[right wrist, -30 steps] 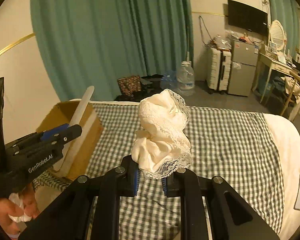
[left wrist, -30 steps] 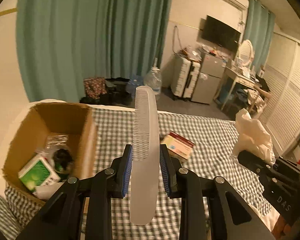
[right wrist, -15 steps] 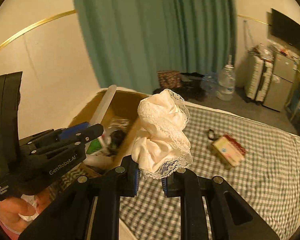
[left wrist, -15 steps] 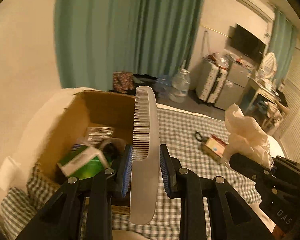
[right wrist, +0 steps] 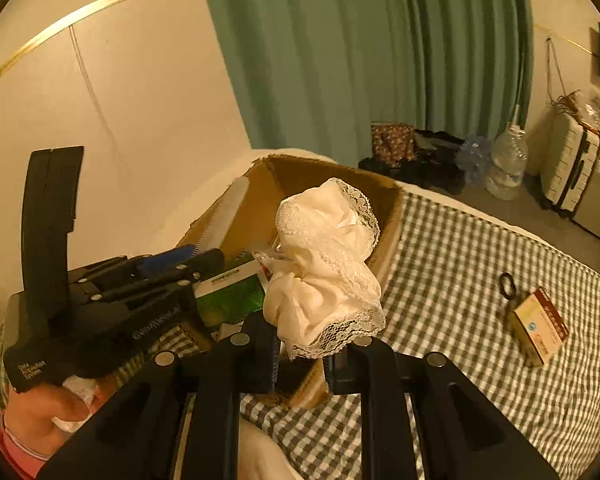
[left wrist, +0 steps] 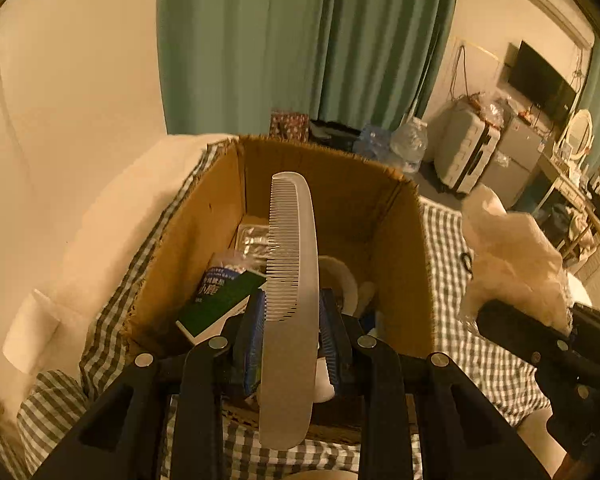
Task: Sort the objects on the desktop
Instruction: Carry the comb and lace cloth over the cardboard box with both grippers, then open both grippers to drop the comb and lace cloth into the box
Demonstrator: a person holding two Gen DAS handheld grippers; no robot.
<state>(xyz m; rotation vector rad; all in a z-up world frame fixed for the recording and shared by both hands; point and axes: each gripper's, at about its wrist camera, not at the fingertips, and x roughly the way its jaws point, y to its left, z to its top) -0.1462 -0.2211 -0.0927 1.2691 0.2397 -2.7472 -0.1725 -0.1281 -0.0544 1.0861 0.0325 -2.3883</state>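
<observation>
My left gripper (left wrist: pixel 291 340) is shut on a long white comb (left wrist: pixel 290 280) and holds it upright above the open cardboard box (left wrist: pixel 404 248). The box holds a green carton (left wrist: pixel 216 300) and other small items. My right gripper (right wrist: pixel 300 356) is shut on a cream lace-trimmed cloth (right wrist: pixel 326 264), held over the box's (right wrist: pixel 392 216) near right corner. The left gripper (right wrist: pixel 188 260) and the comb (right wrist: pixel 228 212) also show in the right wrist view, over the box. The cloth (left wrist: pixel 508 256) shows at right in the left wrist view.
The box stands on a green checked cover (right wrist: pixel 460 264). A small tan and red box (right wrist: pixel 540 326) and a black ring-shaped item (right wrist: pixel 507 286) lie on it to the right. A green curtain (right wrist: pixel 380 60), bottles and suitcases stand behind.
Both grippers have moved left toward the cardboard box, carrying the comb and the cloth; the box now sits right under the left gripper. Both grips are unchanged.
</observation>
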